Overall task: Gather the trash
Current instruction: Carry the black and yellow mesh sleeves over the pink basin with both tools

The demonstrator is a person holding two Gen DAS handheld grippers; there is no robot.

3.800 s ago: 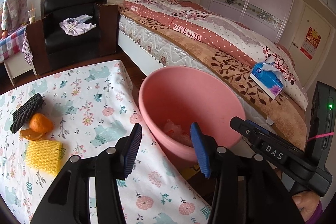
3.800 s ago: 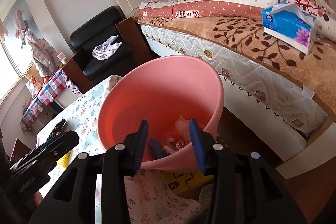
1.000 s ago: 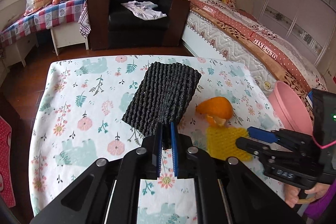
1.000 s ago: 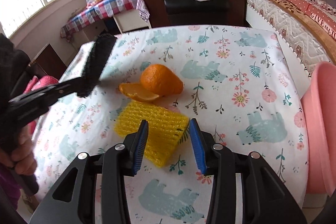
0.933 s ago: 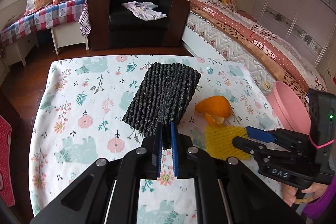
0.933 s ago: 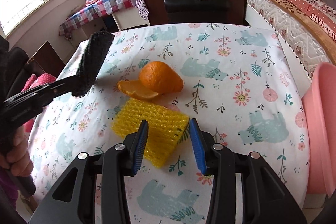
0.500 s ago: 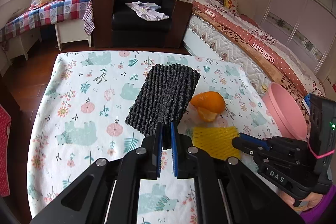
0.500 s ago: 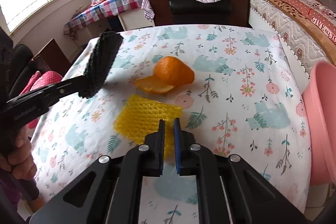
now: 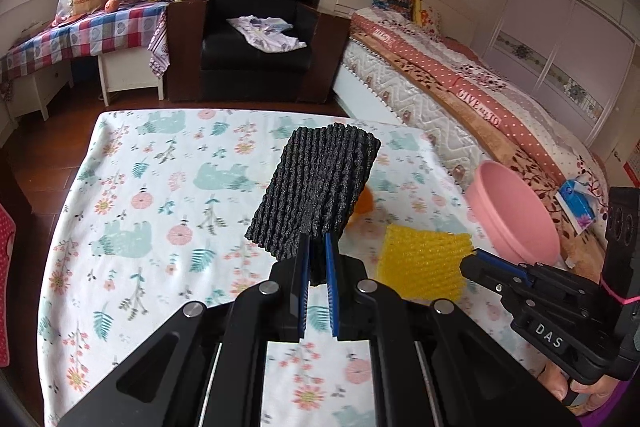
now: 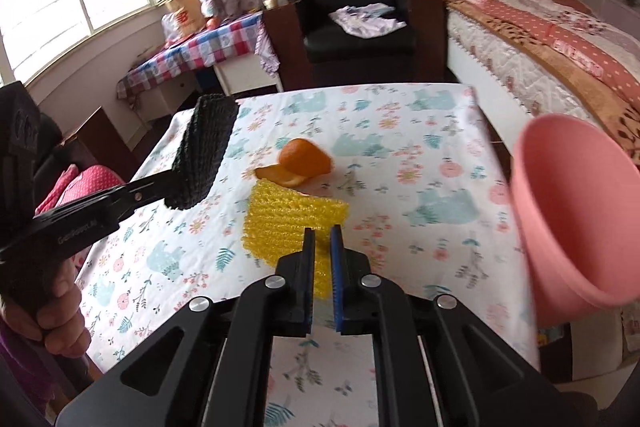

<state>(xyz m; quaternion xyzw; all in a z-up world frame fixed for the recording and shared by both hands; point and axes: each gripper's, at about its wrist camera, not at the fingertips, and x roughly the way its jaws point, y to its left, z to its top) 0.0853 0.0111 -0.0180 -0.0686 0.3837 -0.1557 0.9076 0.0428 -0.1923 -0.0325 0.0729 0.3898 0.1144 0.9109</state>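
Trash in both claws now: black foam net [image 9: 316, 187] pinched by left gripper [image 9: 318, 267], yellow foam net [image 10: 292, 223] pinched by right gripper [image 10: 322, 255] — both lifted over table [image 10: 420, 163]. Next, probably carry to pink bin [image 10: 568, 211] — release inside. Orange peel [image 10: 300, 159] not yet collected.

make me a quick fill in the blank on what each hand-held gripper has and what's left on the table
1. The left hand-held gripper is shut on the ____ foam net.
2. The right hand-held gripper is shut on the ____ foam net.
3. The trash not yet picked up from the table is the ____ peel.
4. The bucket at the table's edge is ____ in colour.

Missing words: black; yellow; orange; pink
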